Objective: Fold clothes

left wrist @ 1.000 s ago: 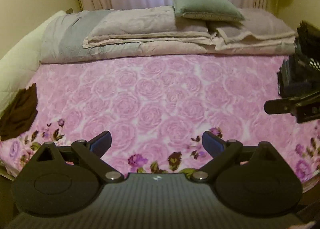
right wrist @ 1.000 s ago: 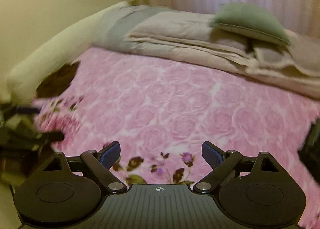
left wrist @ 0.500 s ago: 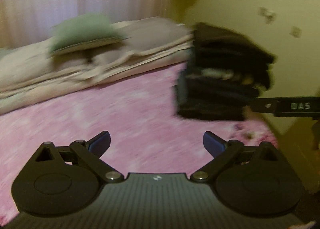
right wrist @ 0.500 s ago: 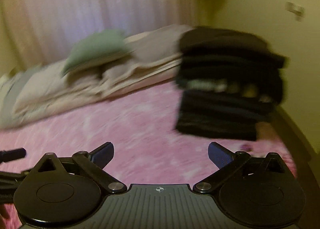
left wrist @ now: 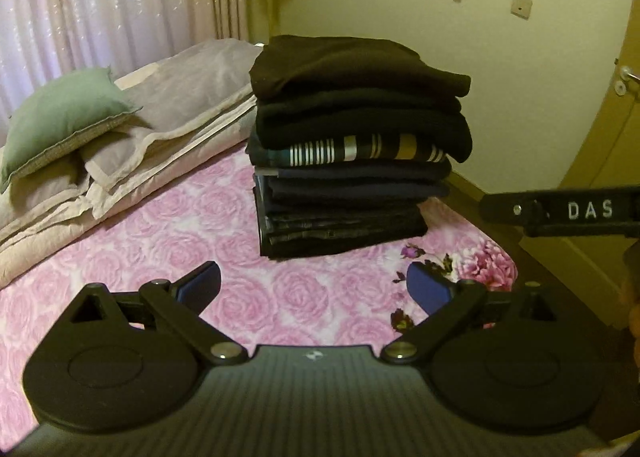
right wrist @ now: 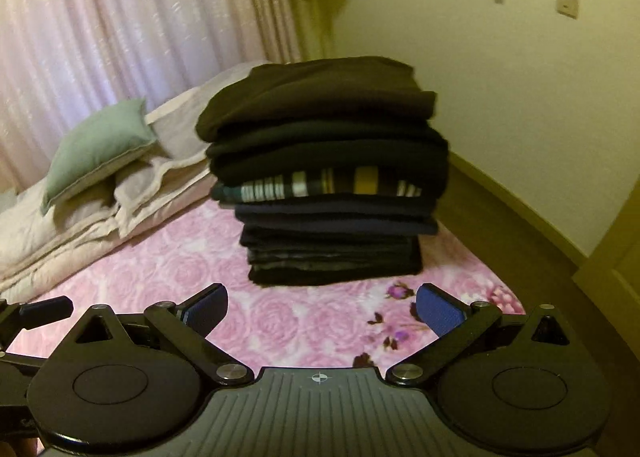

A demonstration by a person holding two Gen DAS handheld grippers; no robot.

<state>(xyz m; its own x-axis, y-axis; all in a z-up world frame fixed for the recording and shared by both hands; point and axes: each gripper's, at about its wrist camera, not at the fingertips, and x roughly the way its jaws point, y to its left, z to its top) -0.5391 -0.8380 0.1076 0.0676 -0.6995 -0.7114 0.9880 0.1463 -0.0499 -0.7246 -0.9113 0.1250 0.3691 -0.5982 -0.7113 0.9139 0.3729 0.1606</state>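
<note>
A tall stack of folded dark clothes (left wrist: 352, 145) (right wrist: 328, 173) stands on the pink rose bedspread (left wrist: 168, 241) (right wrist: 168, 269) near the bed's right end, with a striped garment (left wrist: 360, 149) partway down. My left gripper (left wrist: 314, 287) is open and holds nothing, a short way in front of the stack. My right gripper (right wrist: 322, 309) is open too, also facing the stack from just in front. Part of the right gripper shows at the right edge of the left wrist view, and part of the left gripper (right wrist: 36, 309) at the left edge of the right wrist view.
Folded beige quilts (left wrist: 152, 129) with a green pillow (left wrist: 64, 113) on top lie along the curtain side. The bed's corner (left wrist: 500, 257) drops to a wooden floor (right wrist: 520, 225). A yellow wall with sockets stands behind, and a door (left wrist: 600, 129) is at right.
Both grippers swung from the middle and left of the bed round to the right, so the clothes stack now sits centred ahead. Both stayed open and empty.
</note>
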